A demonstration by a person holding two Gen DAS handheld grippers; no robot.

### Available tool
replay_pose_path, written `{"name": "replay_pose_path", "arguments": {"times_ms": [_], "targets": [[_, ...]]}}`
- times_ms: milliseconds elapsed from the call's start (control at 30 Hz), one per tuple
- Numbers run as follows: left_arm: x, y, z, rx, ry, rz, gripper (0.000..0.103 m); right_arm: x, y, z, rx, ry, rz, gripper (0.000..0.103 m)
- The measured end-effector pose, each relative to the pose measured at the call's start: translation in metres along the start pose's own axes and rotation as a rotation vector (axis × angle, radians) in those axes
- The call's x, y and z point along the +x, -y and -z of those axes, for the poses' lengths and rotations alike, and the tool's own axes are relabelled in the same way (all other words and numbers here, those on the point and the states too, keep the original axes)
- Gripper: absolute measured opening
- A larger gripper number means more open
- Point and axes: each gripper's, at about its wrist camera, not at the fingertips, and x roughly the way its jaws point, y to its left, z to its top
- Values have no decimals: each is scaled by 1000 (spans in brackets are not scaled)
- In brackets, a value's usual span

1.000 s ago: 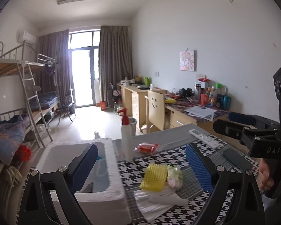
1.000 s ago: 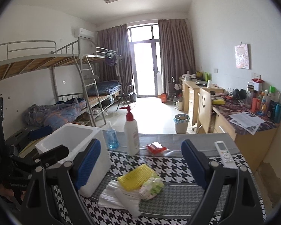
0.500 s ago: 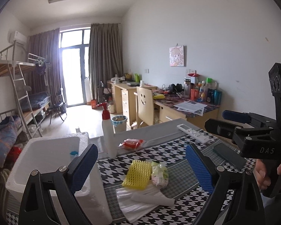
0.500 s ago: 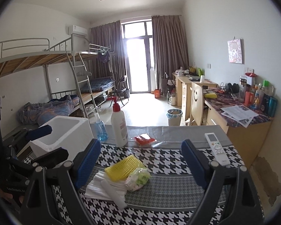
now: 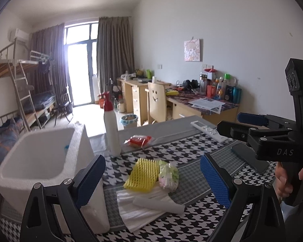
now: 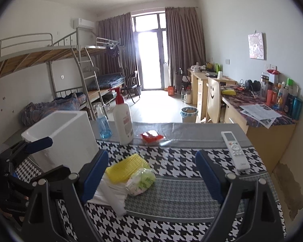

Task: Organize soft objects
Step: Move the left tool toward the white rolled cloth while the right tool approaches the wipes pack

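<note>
Yellow foam netting (image 5: 141, 175) lies on the houndstooth tablecloth (image 5: 177, 155), touching a green-and-white soft packet (image 5: 168, 176) on its right; both rest on folded white foam sheets (image 5: 145, 205). White foam box (image 5: 40, 161) stands just left of the pile. Left gripper (image 5: 151, 183) and right gripper (image 6: 151, 178) hover near the pile, jaws wide, nothing between the pads.

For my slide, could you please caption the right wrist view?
Open right gripper above yellow foam net and tissue pack.
</note>
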Motion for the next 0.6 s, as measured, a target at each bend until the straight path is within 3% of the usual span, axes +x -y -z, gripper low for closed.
{"name": "replay_pose_path", "arguments": {"times_ms": [600], "targets": [[24, 14, 45, -84, -114, -83, 95, 37, 8, 21, -46, -149, -37, 90]]}}
